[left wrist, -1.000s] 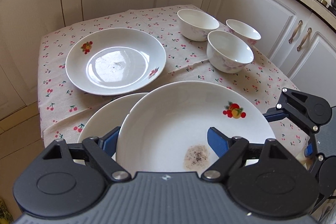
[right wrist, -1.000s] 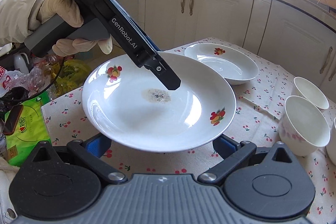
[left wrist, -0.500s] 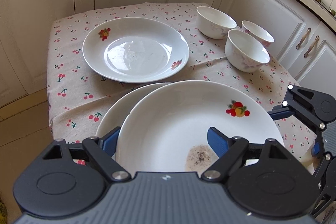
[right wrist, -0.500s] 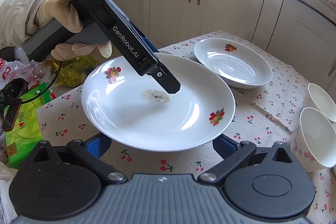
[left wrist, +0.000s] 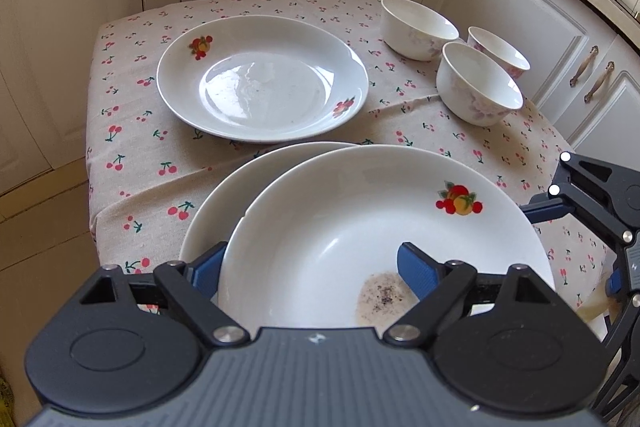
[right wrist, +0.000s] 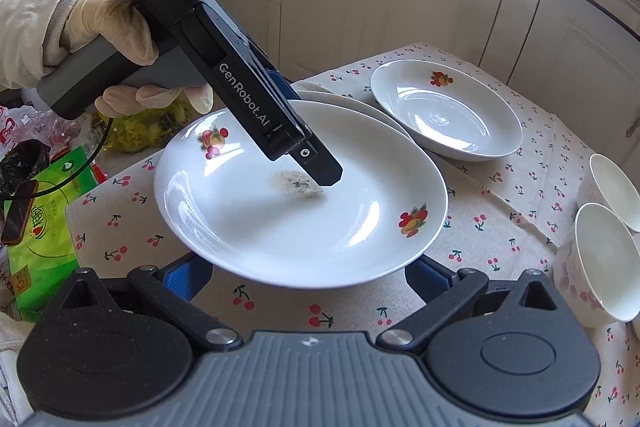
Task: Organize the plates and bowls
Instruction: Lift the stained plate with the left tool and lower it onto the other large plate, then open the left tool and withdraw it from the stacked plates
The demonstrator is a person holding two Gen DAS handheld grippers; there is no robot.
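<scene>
Soiled plate (left wrist: 360,227) lower centre, sitting on second plate (left wrist: 224,203). Left gripper (left wrist: 308,267) straddles its rim, jaws just opening, pads off. Right gripper (right wrist: 308,275) apart under near rim. Free rim fully before withdrawing; centre stack.

Far-left tablecloth (left wrist: 132,115) is open to you; three bowls (left wrist: 478,85) crowd far right; clean plate (left wrist: 262,79) blocks centre.
</scene>
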